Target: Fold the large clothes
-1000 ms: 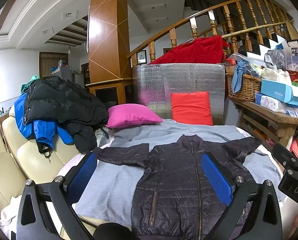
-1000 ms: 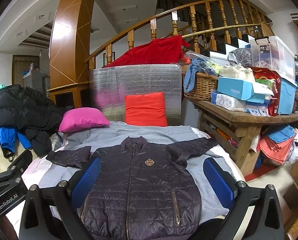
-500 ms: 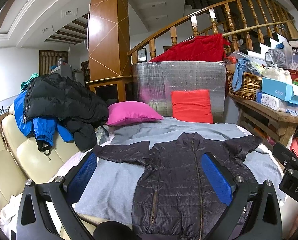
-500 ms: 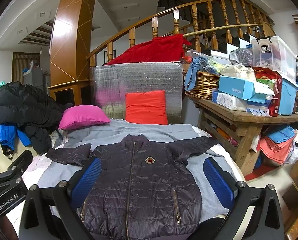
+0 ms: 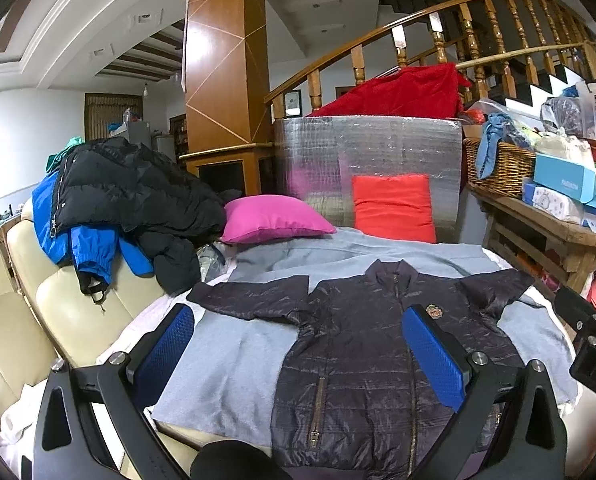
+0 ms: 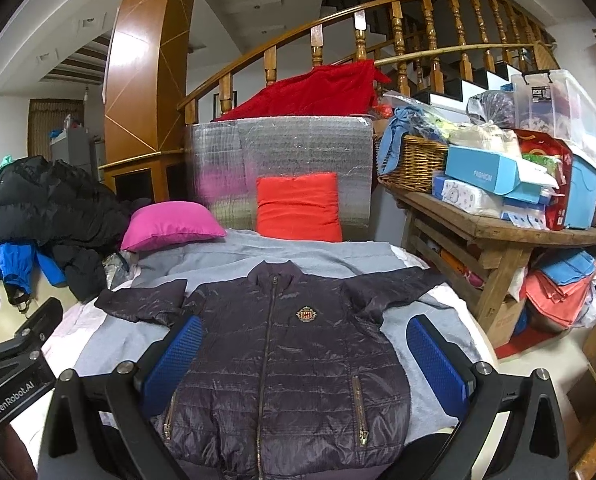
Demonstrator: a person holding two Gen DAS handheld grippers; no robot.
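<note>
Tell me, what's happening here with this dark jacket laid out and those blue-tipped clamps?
A person holds a two-finger gripper in each hand, about to fold the dark quilted jacket. It lies flat, zipped, front up on a grey blanket, sleeves spread. The left gripper and right gripper both hover open above its lower half, gripping nothing. No fold has been made yet.
</note>
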